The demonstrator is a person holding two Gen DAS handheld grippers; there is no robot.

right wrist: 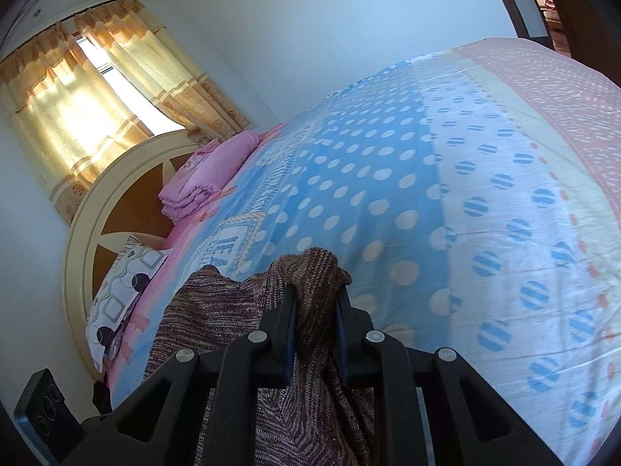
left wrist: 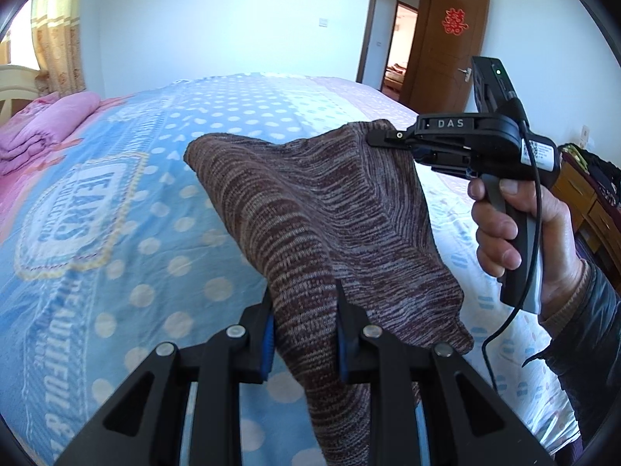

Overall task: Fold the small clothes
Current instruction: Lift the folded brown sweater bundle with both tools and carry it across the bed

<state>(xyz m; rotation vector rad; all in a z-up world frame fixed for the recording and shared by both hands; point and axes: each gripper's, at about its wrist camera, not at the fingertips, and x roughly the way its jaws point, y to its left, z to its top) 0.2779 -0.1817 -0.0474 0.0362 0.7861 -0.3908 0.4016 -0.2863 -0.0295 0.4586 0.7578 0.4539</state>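
While the brown marled knit garment (left wrist: 310, 209) is held up above the bed (left wrist: 116, 233), no finished fold can be made out in it. One bunched part is clamped between the blue pads of the left gripper (left wrist: 304, 334), whose jaws are drawn narrow on the cloth. Another edge is pinched by the right gripper (left wrist: 382, 136), seen from the left wrist view with its tips buried in the knit; in the right wrist view the same gripper (right wrist: 315, 330) is closed tight on a gathered ridge of fabric (right wrist: 310, 272). The garment hangs slack between the two holds, part draped down toward the dotted blue bedspread (right wrist: 388, 155). The task is judged to be at an early stage: the cloth has yet to be spread flat, folded and set down. A folded pink blanket (left wrist: 46, 128) lies near the headboard (right wrist: 101, 202), well apart.
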